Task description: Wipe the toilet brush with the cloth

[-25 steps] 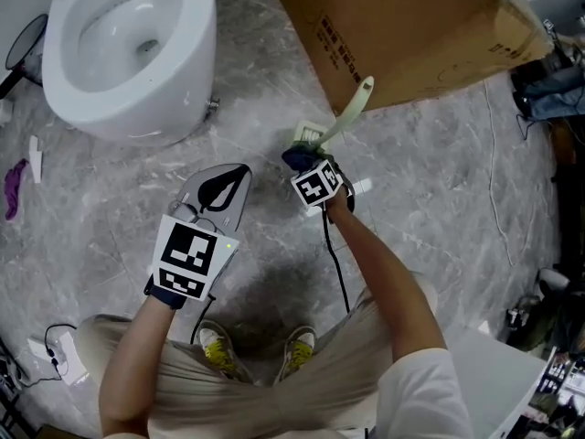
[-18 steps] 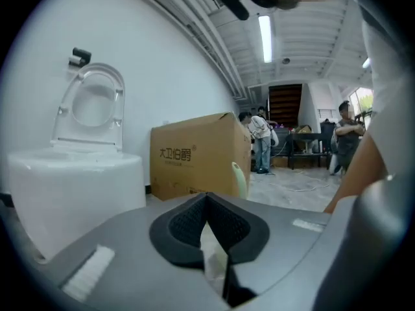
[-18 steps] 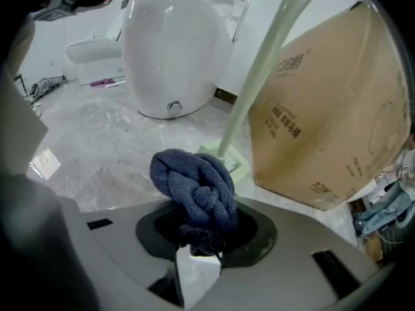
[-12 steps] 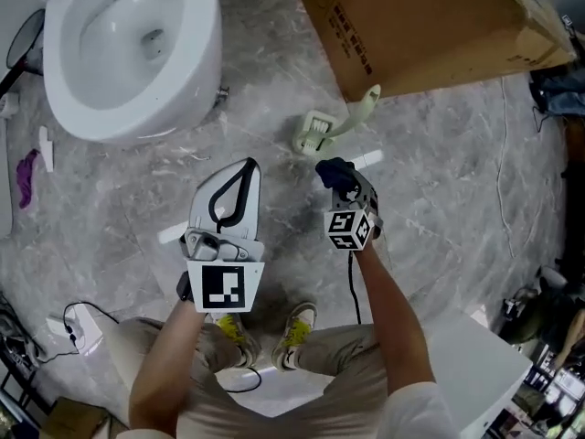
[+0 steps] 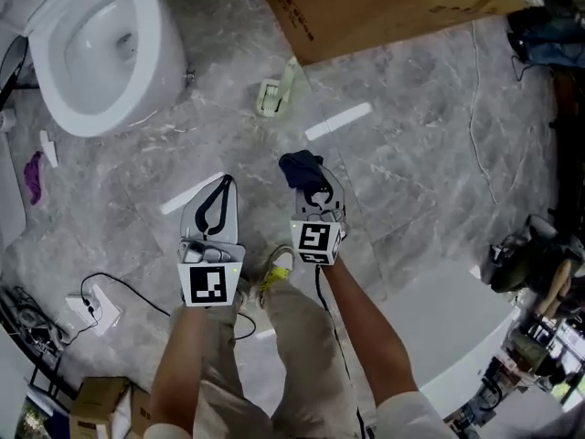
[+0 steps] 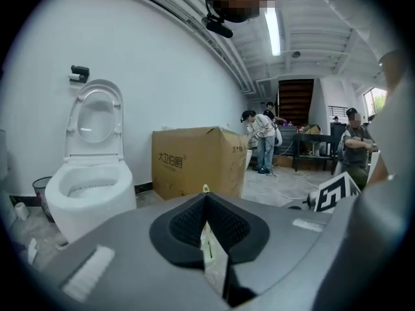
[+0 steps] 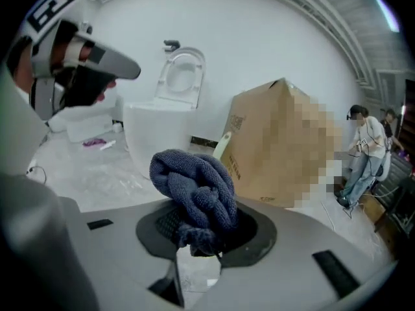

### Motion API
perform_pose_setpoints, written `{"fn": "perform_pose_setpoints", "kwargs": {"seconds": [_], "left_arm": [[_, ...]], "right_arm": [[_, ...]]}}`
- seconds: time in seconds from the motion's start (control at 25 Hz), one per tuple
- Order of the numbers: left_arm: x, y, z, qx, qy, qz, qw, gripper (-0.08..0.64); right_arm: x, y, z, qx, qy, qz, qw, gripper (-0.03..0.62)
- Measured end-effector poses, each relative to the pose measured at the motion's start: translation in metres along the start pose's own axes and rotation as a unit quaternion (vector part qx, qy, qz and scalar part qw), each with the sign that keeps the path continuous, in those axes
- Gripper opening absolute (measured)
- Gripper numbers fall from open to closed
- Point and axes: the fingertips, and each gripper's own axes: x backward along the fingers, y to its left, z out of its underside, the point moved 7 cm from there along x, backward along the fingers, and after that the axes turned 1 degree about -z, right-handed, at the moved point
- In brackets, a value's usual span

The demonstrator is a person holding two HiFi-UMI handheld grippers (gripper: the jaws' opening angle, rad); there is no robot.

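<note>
Cloth (image 7: 194, 190) in my right gripper (image 5: 311, 183), brush (image 5: 277, 92) down on the floor (image 5: 411, 163).
My right jaws pinch the bunched blue cloth; my left gripper (image 5: 222, 187) has its jaws pressed together on nothing. The brush lies just beside the box (image 5: 366, 7), well apart from both grippers, with the toilet (image 5: 91, 53) off to its left.

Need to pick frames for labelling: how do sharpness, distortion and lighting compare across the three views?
Head view: evenly lit and sharp, the toilet brush clear, little bending. Left gripper view: strong fisheye, dark corners, a glaring ceiling light, a mosaic patch at the top. Right gripper view: same fisheye and dark rim, the cloth sharp up close, a mosaic patch over part of the cardboard box.
</note>
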Motion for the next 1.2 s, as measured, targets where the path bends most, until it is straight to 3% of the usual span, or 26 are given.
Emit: {"fn": "perform_pose_setpoints", "kwargs": {"seconds": [0.12, 0.24, 0.4, 0.48, 0.64, 0.8, 1.08, 1.2], "left_arm": [[0.031, -0.020, -0.061, -0.044, 0.012, 0.025, 0.9987, 0.000], [0.062, -0.038, -0.133, -0.006, 0.002, 0.028, 0.9996, 0.000], [0.104, -0.068, -0.223, -0.065, 0.014, 0.081, 0.9945, 0.000], [0.123, -0.075, -0.258, -0.060, 0.009, 0.093, 0.9938, 0.000], [0.160, -0.081, -0.311, -0.027, -0.002, 0.100, 0.9946, 0.000], [0.189, -0.074, -0.355, -0.046, -0.008, 0.136, 0.9896, 0.000], [0.232, -0.061, -0.431, -0.038, -0.034, 0.130, 0.9902, 0.000], [0.245, -0.053, -0.462, -0.062, -0.075, 0.117, 0.9883, 0.000]], "right_arm": [[0.072, -0.016, -0.051, -0.021, -0.013, -0.014, 1.000, 0.120], [0.143, -0.040, -0.100, -0.025, -0.014, -0.013, 0.999, 0.120], [0.233, -0.079, -0.154, -0.055, 0.000, 0.017, 0.998, 0.120], [0.267, -0.087, -0.177, -0.066, 0.002, 0.030, 0.997, 0.120], [0.324, -0.089, -0.220, -0.095, -0.003, 0.052, 0.994, 0.120], [0.371, -0.074, -0.277, -0.120, -0.032, 0.059, 0.991, 0.121], [0.441, -0.057, -0.373, -0.128, -0.110, 0.054, 0.984, 0.121], [0.459, -0.057, -0.405, -0.114, -0.141, 0.048, 0.982, 0.121]]}}
